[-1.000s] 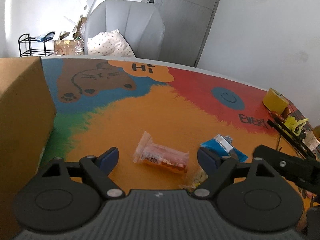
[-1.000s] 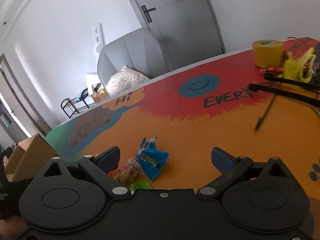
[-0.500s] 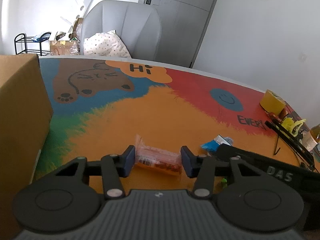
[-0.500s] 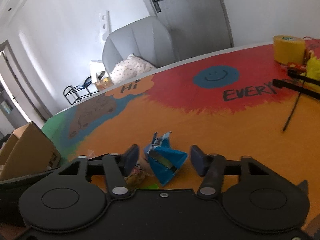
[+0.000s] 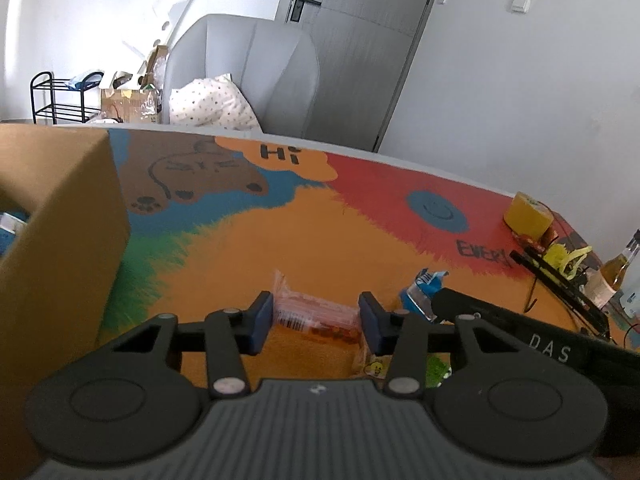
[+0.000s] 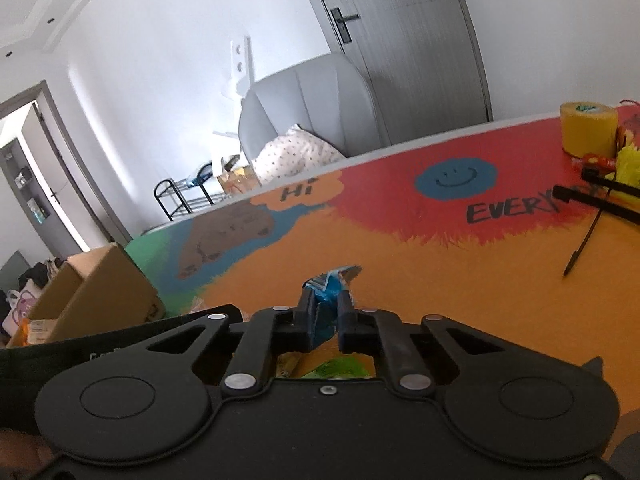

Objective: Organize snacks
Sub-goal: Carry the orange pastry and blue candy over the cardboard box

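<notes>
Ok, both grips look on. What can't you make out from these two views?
- Cardboard box contents: left wrist view, its wall hides the inside.
- Yellow-green packets: left gripper covers them.
- Blue packet print: right wrist view, blurred, right gripper pinching it.
- Orange snack bar label: too small.

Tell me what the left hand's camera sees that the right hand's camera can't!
Only the left wrist view shows the left gripper pinching the orange snack packet, plus a bottle. Only the right wrist view shows the right gripper, jaws closing on the blue snack packet, and an open doorway. Both show the cardboard box, the yellow tape roll, the grey chair and the colourful table.
</notes>
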### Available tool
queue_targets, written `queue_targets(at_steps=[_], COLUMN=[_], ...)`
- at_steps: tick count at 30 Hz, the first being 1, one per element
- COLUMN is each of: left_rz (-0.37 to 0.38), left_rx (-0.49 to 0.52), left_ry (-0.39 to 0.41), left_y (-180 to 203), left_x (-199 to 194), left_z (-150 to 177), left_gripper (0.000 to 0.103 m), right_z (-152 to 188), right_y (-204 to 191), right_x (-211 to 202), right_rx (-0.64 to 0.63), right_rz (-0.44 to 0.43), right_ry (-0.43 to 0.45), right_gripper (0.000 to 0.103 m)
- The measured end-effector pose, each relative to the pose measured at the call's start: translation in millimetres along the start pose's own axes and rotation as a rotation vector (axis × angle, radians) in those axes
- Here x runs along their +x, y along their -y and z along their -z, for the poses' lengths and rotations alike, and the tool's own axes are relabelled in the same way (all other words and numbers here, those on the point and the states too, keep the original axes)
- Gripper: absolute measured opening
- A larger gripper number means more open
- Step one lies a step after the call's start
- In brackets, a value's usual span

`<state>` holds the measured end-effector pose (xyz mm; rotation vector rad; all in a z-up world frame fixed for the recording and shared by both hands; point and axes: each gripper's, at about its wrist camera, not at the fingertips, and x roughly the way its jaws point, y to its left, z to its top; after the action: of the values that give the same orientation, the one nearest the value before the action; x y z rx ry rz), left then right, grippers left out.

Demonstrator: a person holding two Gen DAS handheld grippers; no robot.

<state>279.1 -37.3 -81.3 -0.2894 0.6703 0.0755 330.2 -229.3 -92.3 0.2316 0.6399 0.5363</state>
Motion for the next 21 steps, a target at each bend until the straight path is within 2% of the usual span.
queue_targets(at_steps=[8, 21], left_rz=[0.009, 0.015], left_rx=[-0.001, -0.017], left_ry=[0.050, 0.137], left_y=[-0.9, -12.0], left_x=[-30.6, -85.7], left_z=[-5.3, -12.6], left_gripper=[0.045, 0.045], right_z=[-2.6, -4.9], right_y=[-11.1, -47.5], right_x=[-32.6, -68.1], right_rx=[-0.019, -0.069], right_rz=[-0.030, -0.086], right_ry=[0.069, 0.142], right_gripper=[0.003, 0.002])
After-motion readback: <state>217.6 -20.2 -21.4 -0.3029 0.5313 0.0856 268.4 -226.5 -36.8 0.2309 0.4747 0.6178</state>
